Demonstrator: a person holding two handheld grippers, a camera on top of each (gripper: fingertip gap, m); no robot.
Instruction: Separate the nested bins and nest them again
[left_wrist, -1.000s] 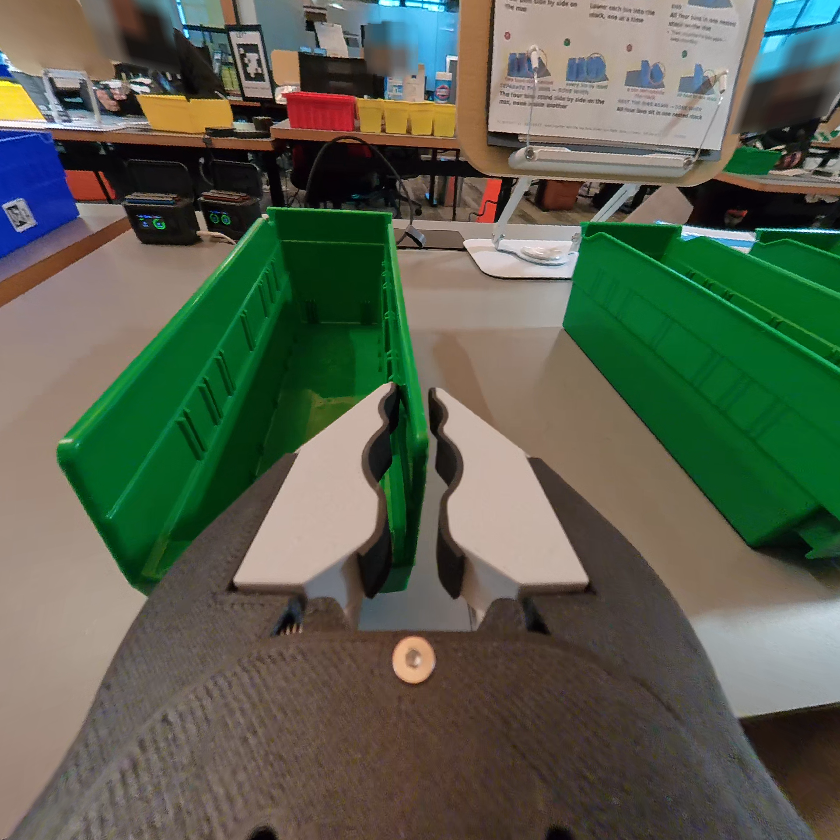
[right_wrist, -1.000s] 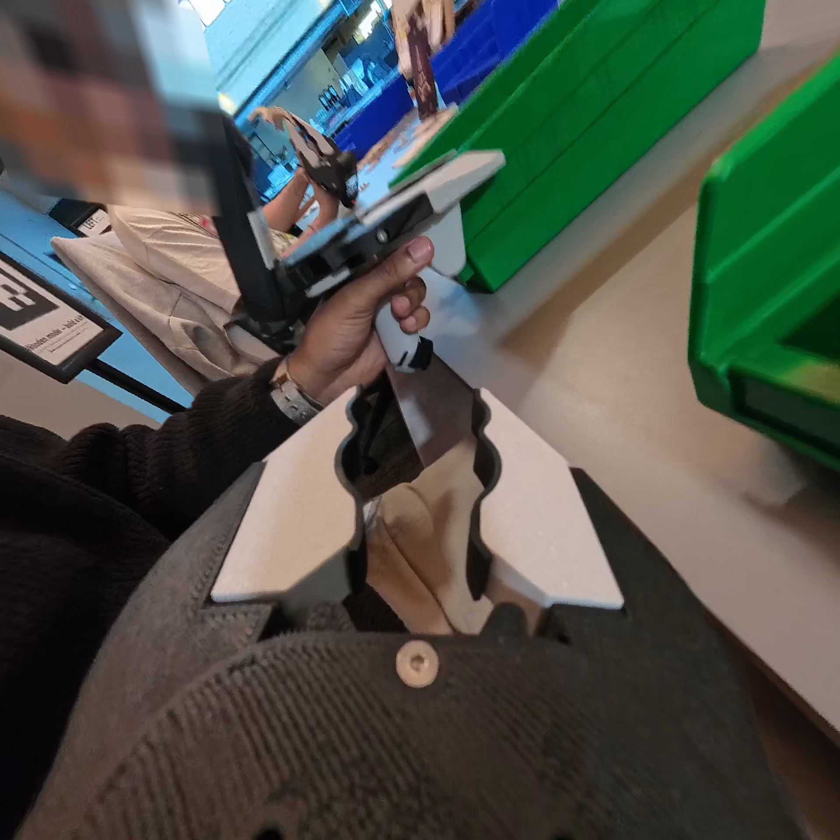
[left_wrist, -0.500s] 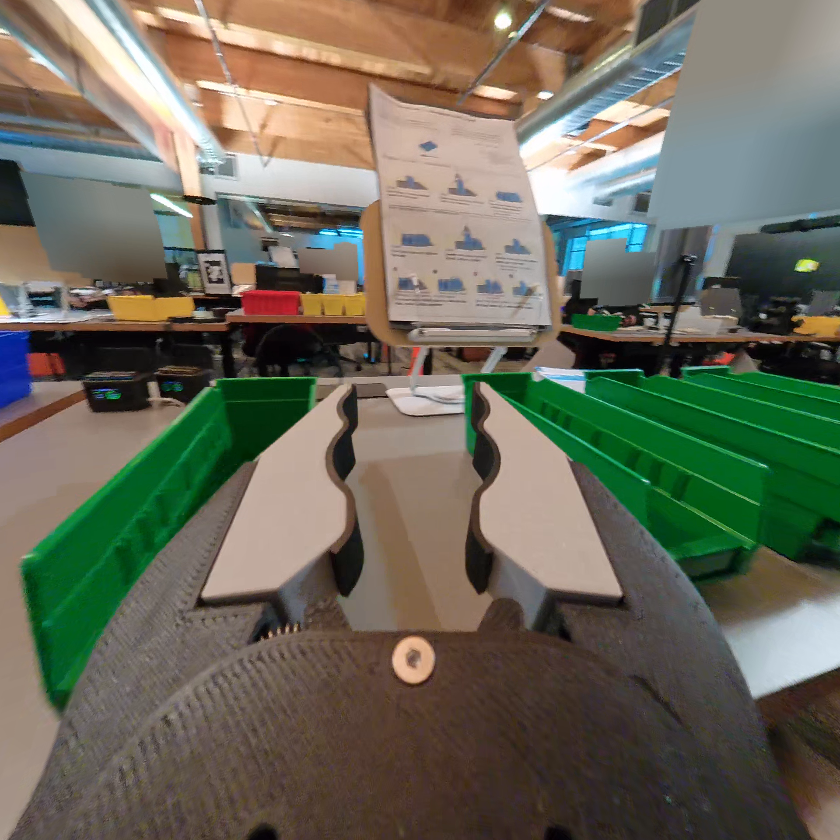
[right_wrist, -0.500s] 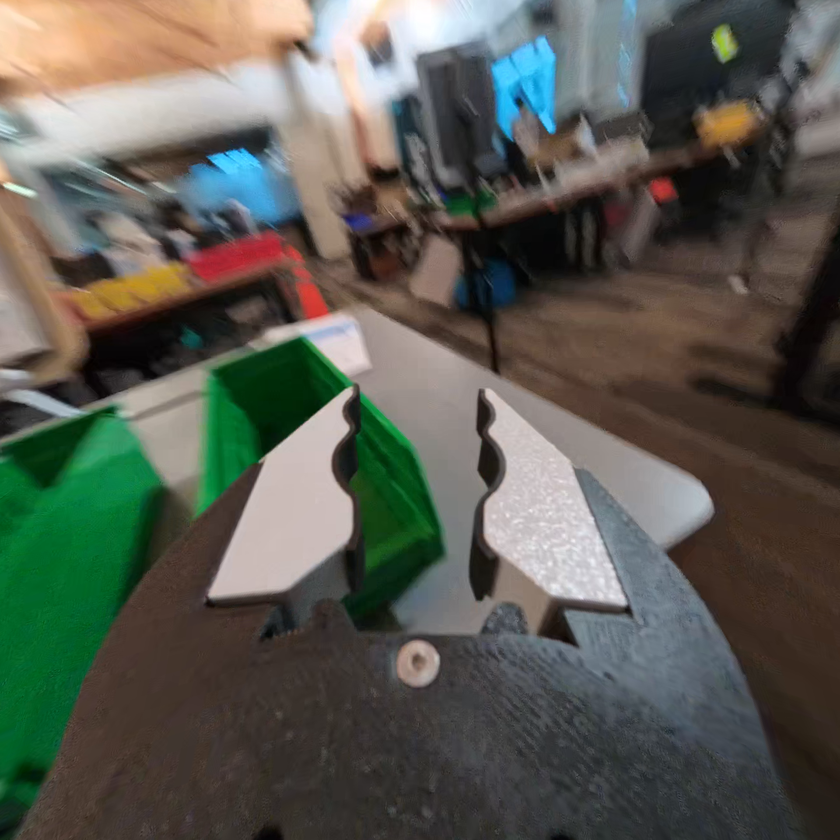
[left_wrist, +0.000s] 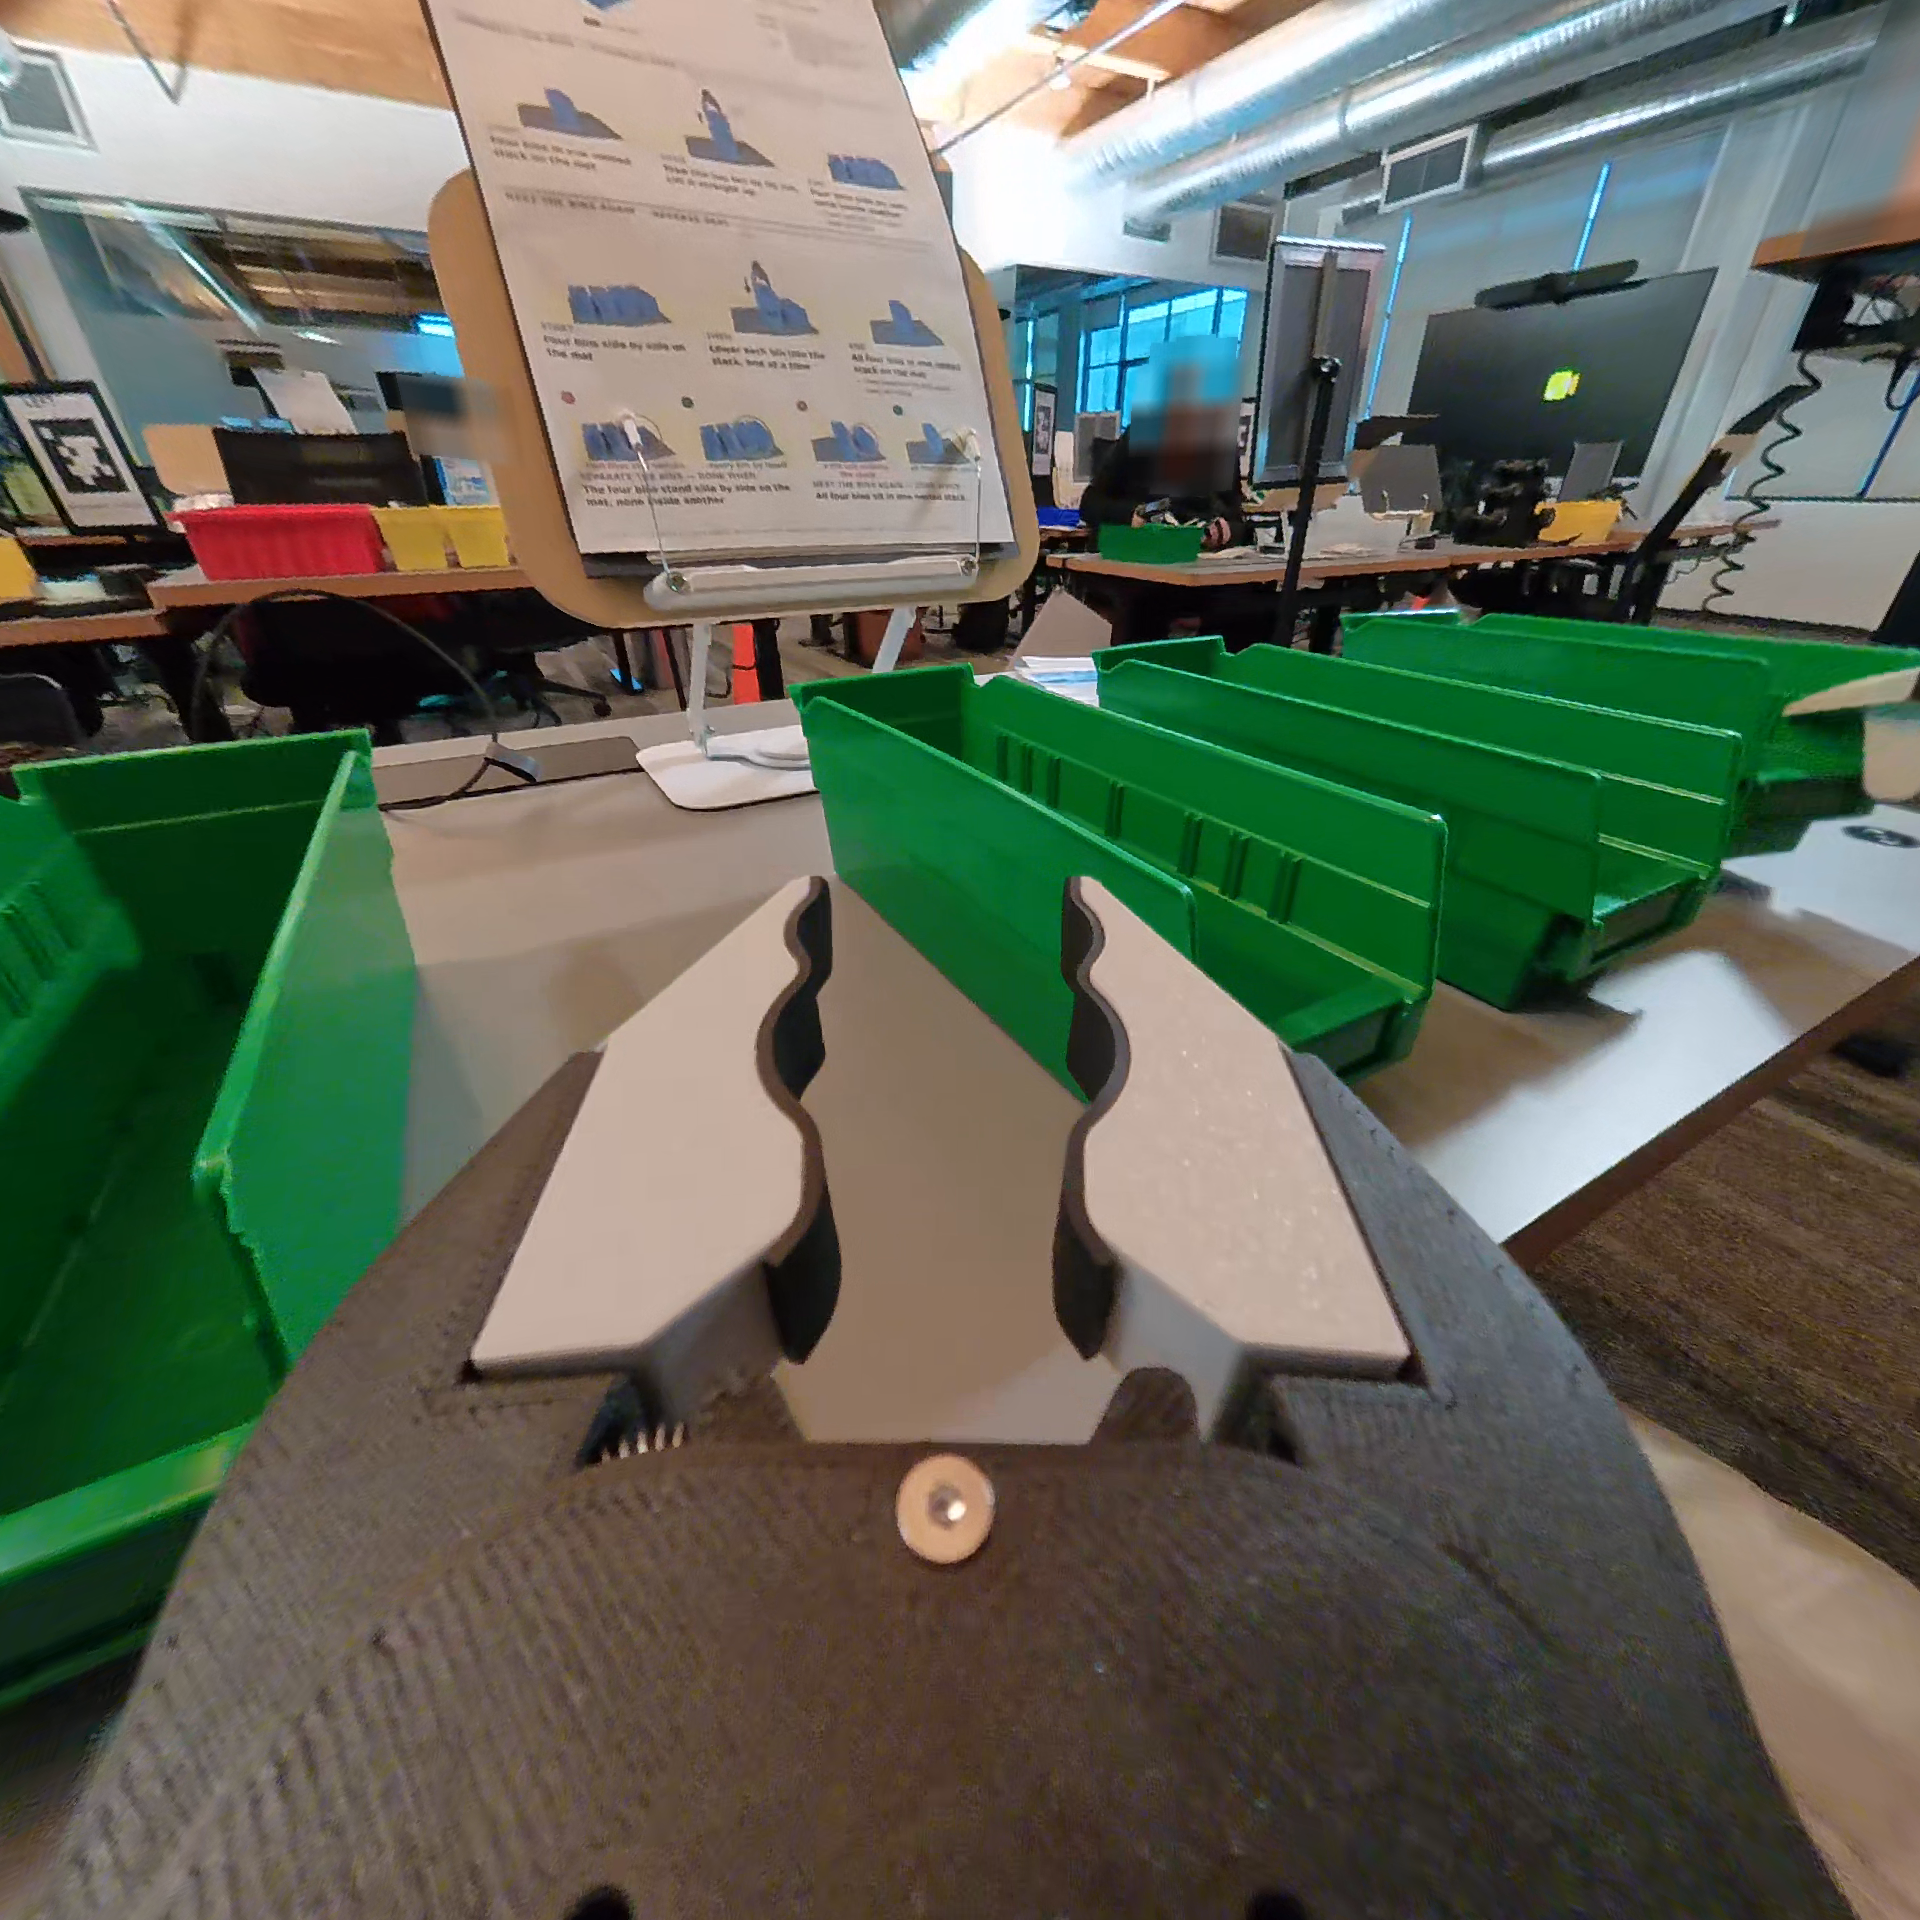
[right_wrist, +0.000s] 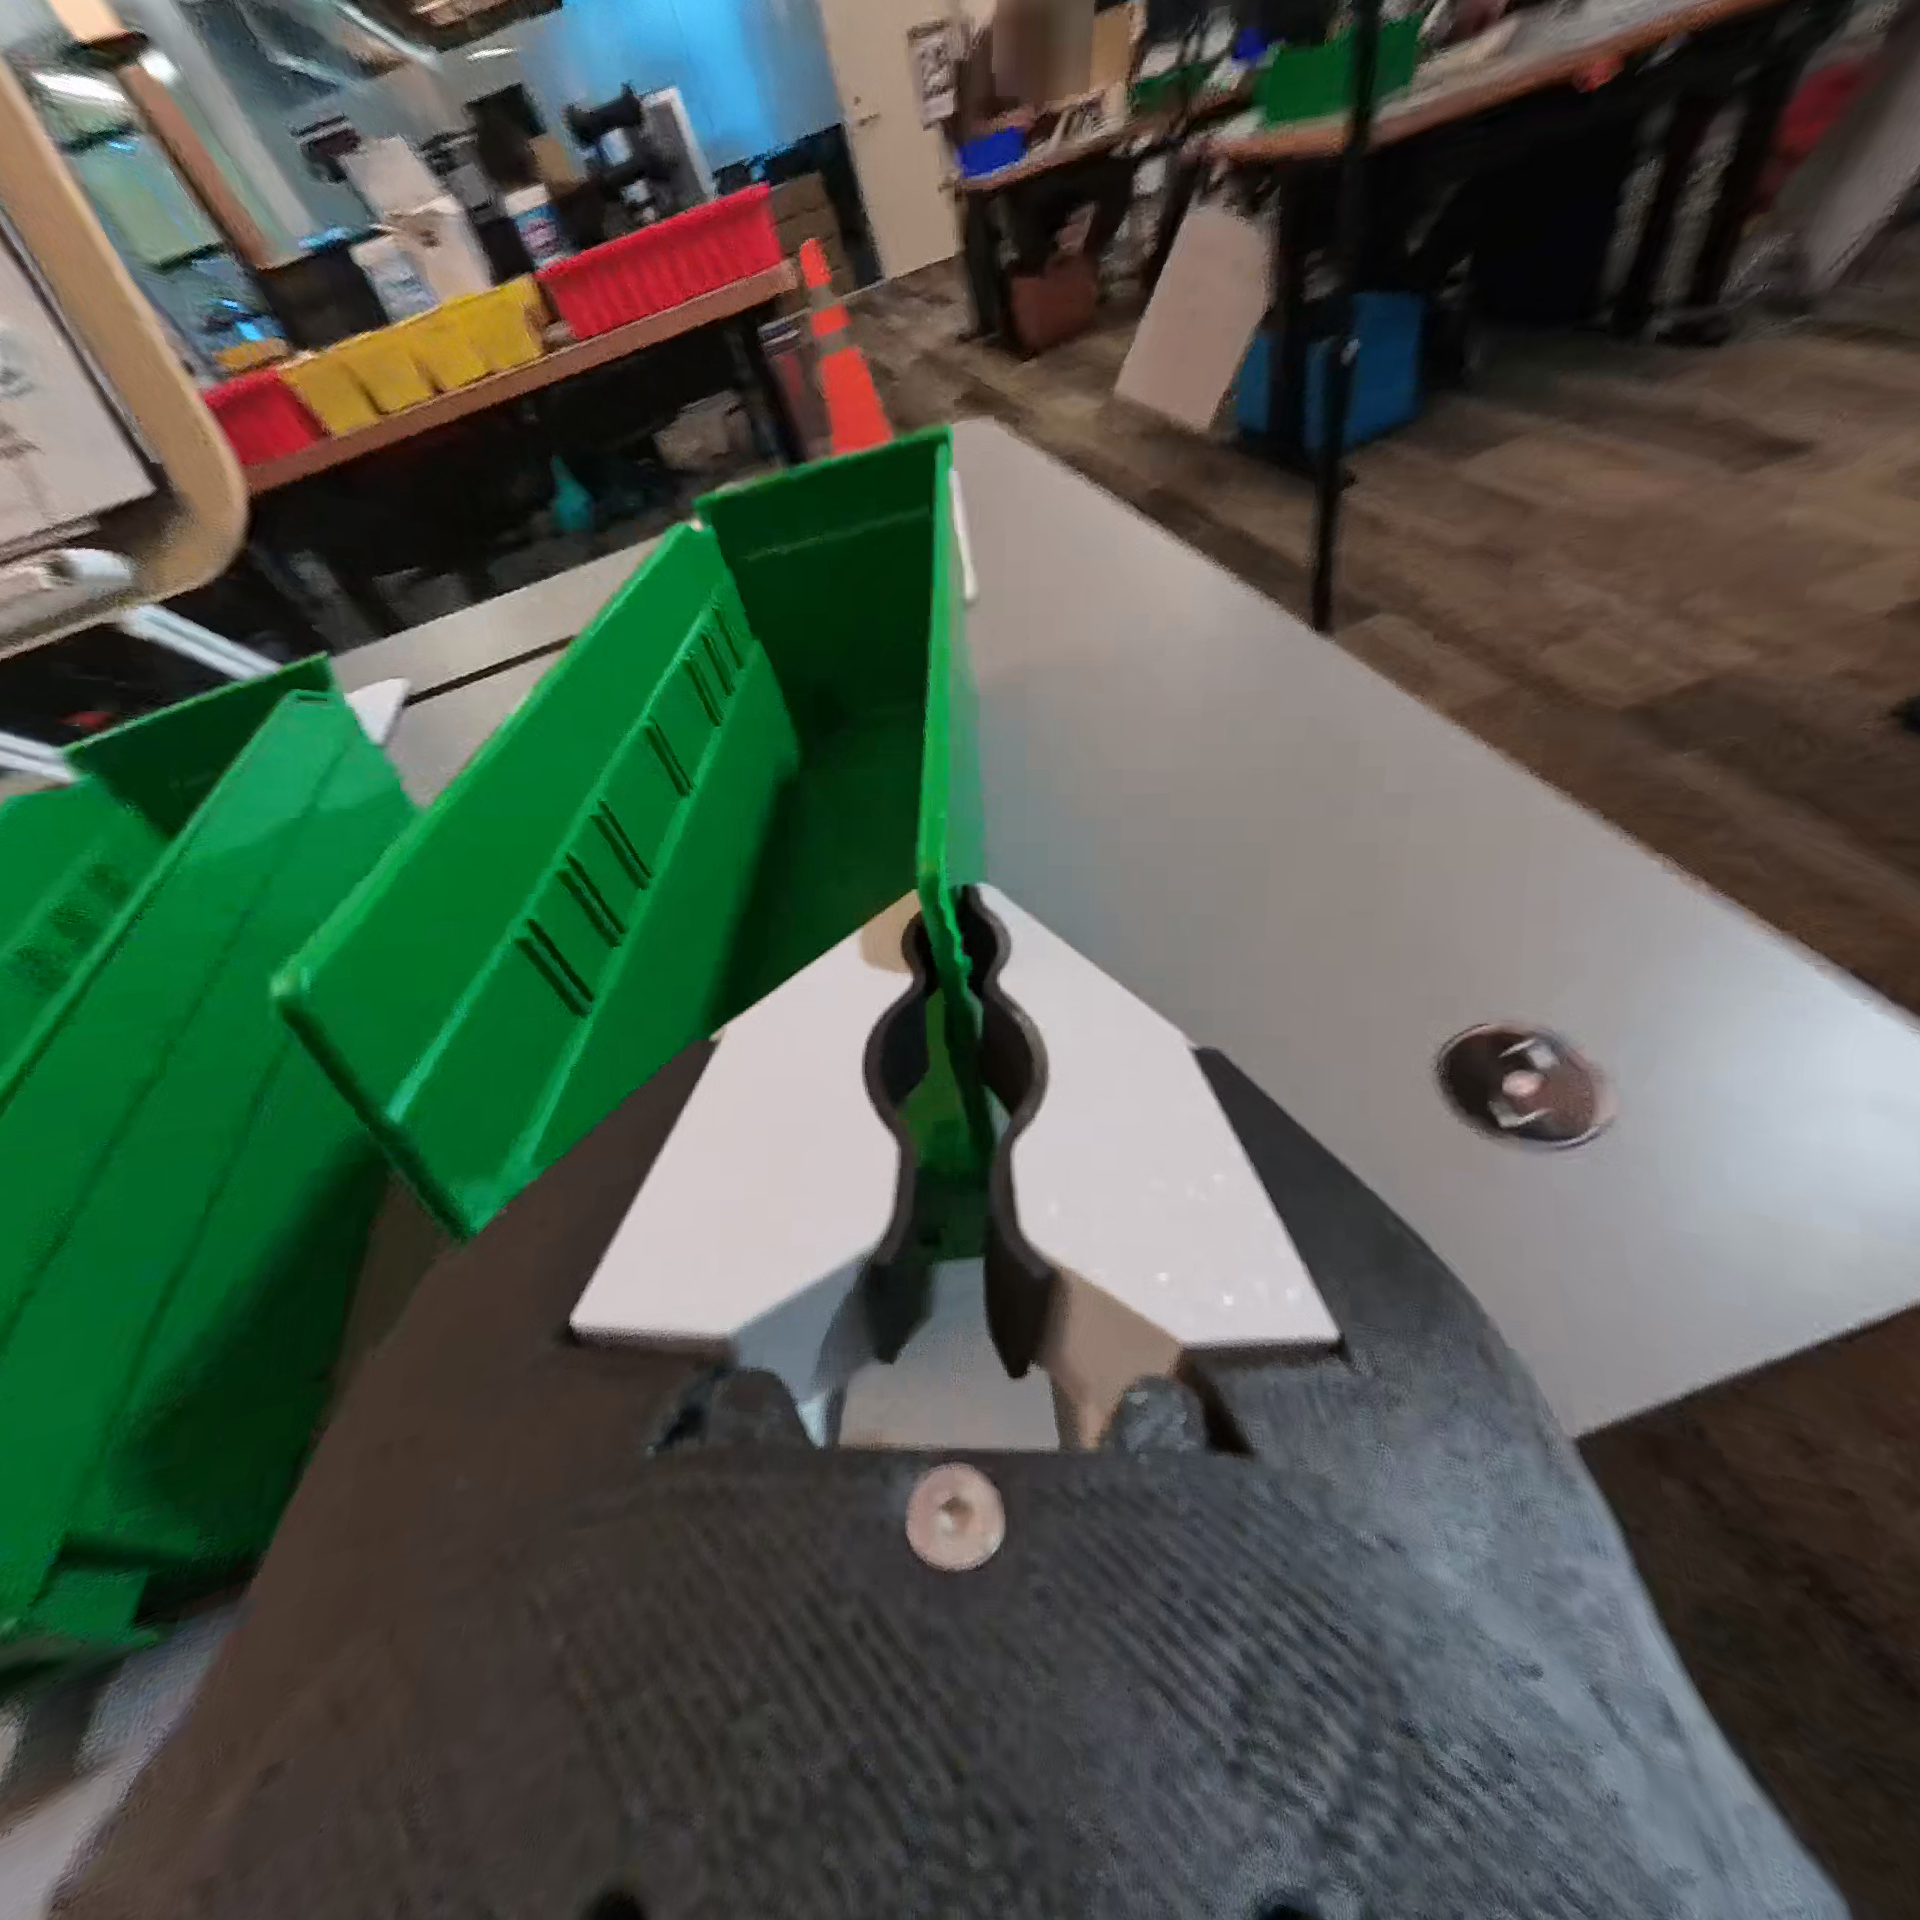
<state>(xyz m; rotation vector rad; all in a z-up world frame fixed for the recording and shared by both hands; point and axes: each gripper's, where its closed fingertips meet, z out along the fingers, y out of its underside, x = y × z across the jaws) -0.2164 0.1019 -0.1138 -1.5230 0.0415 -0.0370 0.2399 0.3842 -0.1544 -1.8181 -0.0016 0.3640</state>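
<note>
The right hand-held gripper (right_wrist: 951, 935) is clamped on the thin right side wall of the green bin (right_wrist: 665, 831) that runs straight ahead of it, the wall pinched edge-on between the wavy pads near the bin's near corner. The left hand-held gripper (left_wrist: 945, 914) is spread wide and holds nothing, with bare table (left_wrist: 582, 883) in its gap. From it, one green bin (left_wrist: 187, 1018) sits close on its left, and three more lie side by side ahead and to its right, the nearest (left_wrist: 1122, 894) just past its right finger; the far one looks to be the bin the other hand grips.

All four look separated, so I judge the step in hand to be the start of re-nesting: lifting the gripped bin toward a neighbour. A one-wall pinch near a corner will likely let the long bin sag and twist, so raise it slowly, keep the wall vertical between the pads, and let the free gripper steady or take the opposite wall. Clear the neighbour's rim fully before moving sideways, line up the long axes, then lower it level so the ends seat together
</note>
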